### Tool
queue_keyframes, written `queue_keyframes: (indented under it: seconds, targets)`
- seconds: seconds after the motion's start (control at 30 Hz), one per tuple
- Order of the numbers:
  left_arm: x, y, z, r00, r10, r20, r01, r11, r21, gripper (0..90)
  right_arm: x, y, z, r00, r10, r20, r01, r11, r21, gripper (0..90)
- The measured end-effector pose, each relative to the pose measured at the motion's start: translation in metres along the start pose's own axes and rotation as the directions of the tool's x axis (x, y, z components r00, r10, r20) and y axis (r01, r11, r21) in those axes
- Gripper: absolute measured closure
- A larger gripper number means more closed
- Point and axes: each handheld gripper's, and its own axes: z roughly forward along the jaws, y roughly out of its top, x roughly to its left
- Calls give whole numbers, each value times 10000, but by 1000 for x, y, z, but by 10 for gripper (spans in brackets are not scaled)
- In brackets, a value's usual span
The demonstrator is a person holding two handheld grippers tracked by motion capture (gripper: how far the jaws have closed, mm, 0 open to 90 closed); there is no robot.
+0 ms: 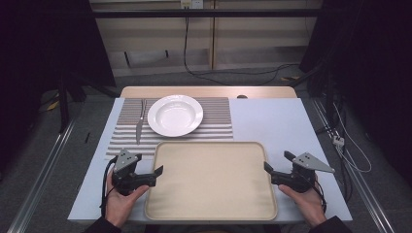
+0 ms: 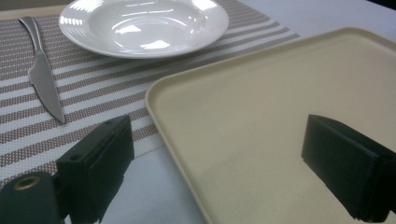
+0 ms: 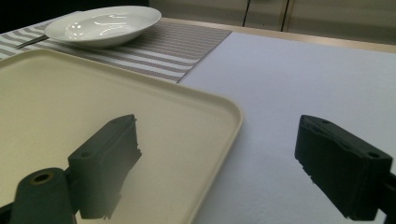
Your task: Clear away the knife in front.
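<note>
Tray (image 1: 214,182), beige and bare inside, sits lower centre of the high view on the white tabletop (image 1: 272,121), between your two hands. Your left gripper (image 1: 154,175) is at its left edge, lower left of frame; your right gripper (image 1: 268,171) is at its right edge, lower right. Both point inward at the tray.

Left gripper view: fingers (image 2: 100,163) spread wide, one over the tabletop beside the striped placemat (image 2: 93,88), the other over the tray floor, with the tray rim in the gap. Whether a finger touches the tray, you cannot tell from this angle.

Right gripper view: fingers (image 3: 107,158) also spread wide, straddling the tray's right rim near its corner, nothing pinched.

High view gives the layout behind the tray: white plate (image 1: 175,114) on the placemat, knife (image 1: 140,124) lying left of the plate. Left gripper view shows the knife close up at upper left, apart from the plate.
</note>
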Motion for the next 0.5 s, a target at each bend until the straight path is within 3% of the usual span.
queue_keyframes:
  seconds: [0.17, 0.27, 0.3, 0.37, 0.5]
  targets:
    - [1, 3, -1, 9992, -334, 239, 329, 9992, 225, 117, 0, 0, 1, 10000, 22, -36, -22, 10000, 24, 133]
    - [2, 5, -1, 9985, -495, 240, 490, 9986, 215, 103, 0, 0, 1, 10000, 35, -71, -35, 10000, 56, 133]
    - [1, 7, 0, 9984, -572, 25, 571, 9974, 436, 104, 0, 0, 1, 9999, 41, -99, -40, 10000, 64, 132]
    - [0, 10, 3, 9983, -554, 173, 541, 9962, 684, 119, 0, 0, 1, 9999, 24, -102, -23, 10000, 82, 132]
    - [-4, 14, 6, 9999, -93, 56, 88, 9959, 897, 138, 1, 0, 2, 10000, -23, -21, 24, 9998, 188, 132]
